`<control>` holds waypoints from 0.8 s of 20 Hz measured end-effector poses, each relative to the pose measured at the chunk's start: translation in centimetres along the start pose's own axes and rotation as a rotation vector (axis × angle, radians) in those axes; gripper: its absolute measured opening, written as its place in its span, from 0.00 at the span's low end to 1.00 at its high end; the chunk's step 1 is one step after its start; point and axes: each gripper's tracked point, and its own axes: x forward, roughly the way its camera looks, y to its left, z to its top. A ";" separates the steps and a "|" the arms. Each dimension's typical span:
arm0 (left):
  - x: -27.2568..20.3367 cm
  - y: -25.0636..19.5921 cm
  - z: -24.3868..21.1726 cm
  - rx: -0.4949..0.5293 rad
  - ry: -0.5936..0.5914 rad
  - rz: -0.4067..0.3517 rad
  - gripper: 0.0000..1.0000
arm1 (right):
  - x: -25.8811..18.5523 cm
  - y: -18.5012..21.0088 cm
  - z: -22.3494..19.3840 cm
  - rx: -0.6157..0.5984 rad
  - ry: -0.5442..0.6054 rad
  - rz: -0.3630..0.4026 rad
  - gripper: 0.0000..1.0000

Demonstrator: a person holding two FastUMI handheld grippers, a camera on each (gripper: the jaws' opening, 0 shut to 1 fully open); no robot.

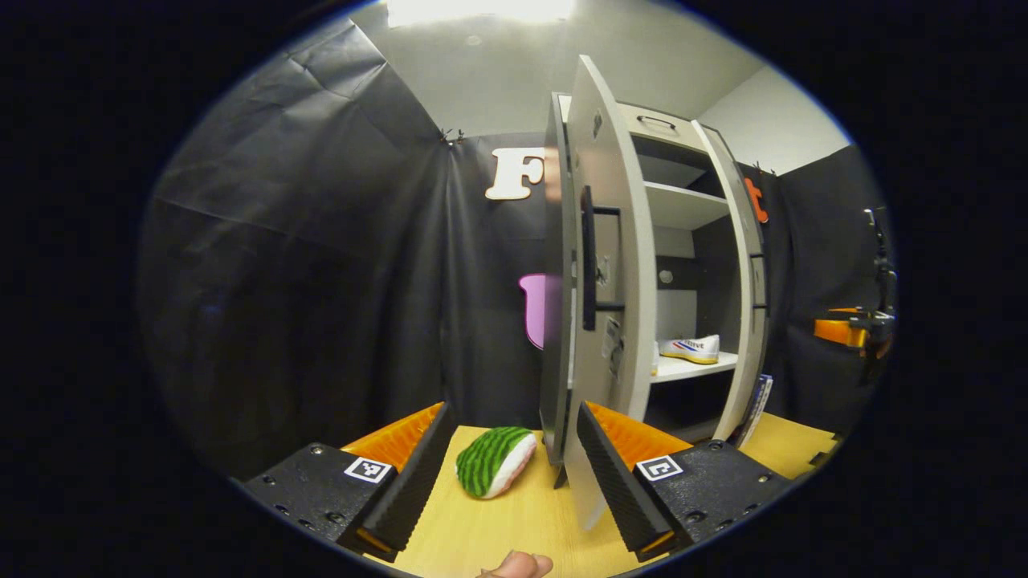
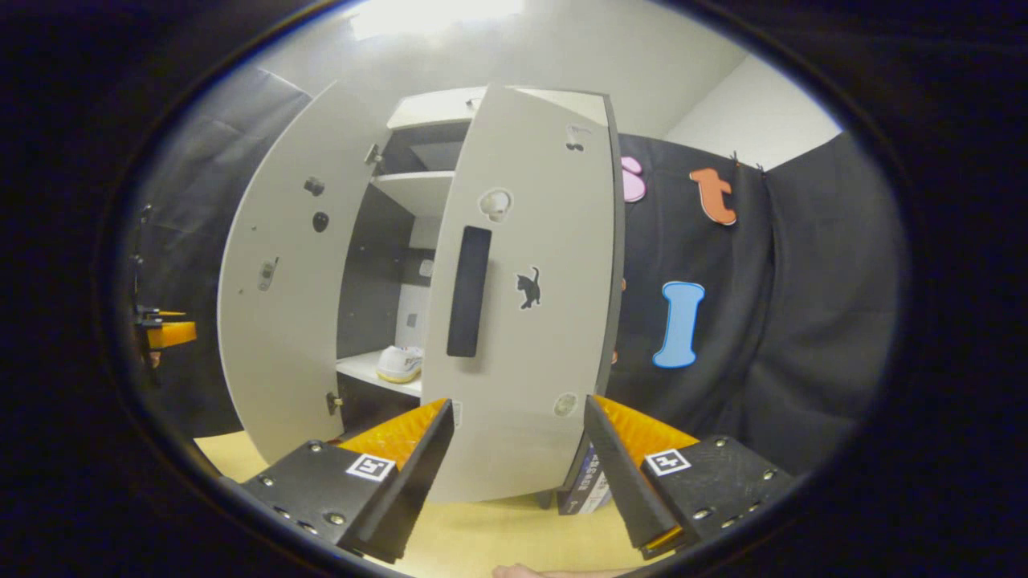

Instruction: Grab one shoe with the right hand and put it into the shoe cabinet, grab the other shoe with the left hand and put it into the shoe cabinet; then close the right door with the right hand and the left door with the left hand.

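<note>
Left gripper (image 1: 510, 470), lower centre: fingers wide apart, empty, flanking the left door (image 1: 606, 265) edge. Right gripper (image 2: 518, 466), lower centre: spread, empty, facing the right door (image 2: 522, 281). Shoe (image 1: 691, 348), centre right, on the cabinet (image 1: 683, 209) shelf. Watermelon toy (image 1: 495, 460) on table (image 1: 514, 530). I'd push the right door flat, near its handle (image 2: 468, 291), slowly.

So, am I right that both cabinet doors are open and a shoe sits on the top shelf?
Not quite: both doors are open, but the shoe sits on the lower shelf, not the top one, as the left gripper view shows.
</note>
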 end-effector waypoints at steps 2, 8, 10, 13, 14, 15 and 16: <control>1.5 0.2 1.5 -0.005 -0.015 0.004 0.95 | -1.6 1.9 -0.3 -0.008 -0.007 0.034 0.93; 5.2 0.6 3.4 0.014 0.014 0.005 0.94 | -6.1 4.6 -0.3 -0.026 -0.130 0.028 0.98; 5.7 0.0 3.7 0.028 0.028 -0.004 0.94 | -7.3 5.2 -1.0 -0.043 -0.117 0.011 0.93; 6.3 -1.1 3.5 0.056 0.057 -0.010 0.94 | -8.9 5.5 -1.7 -0.039 -0.092 -0.019 0.98; 6.5 -0.6 3.5 0.066 0.060 0.008 0.93 | -9.3 5.6 -1.8 -0.036 -0.091 -0.025 0.97; 6.2 -0.8 3.6 0.060 0.058 0.007 0.92 | -9.8 5.8 -1.8 -0.017 -0.097 -0.031 0.97; 6.6 -1.4 3.8 0.063 0.063 0.000 0.91 | -10.2 6.0 -2.1 0.002 -0.095 -0.032 0.98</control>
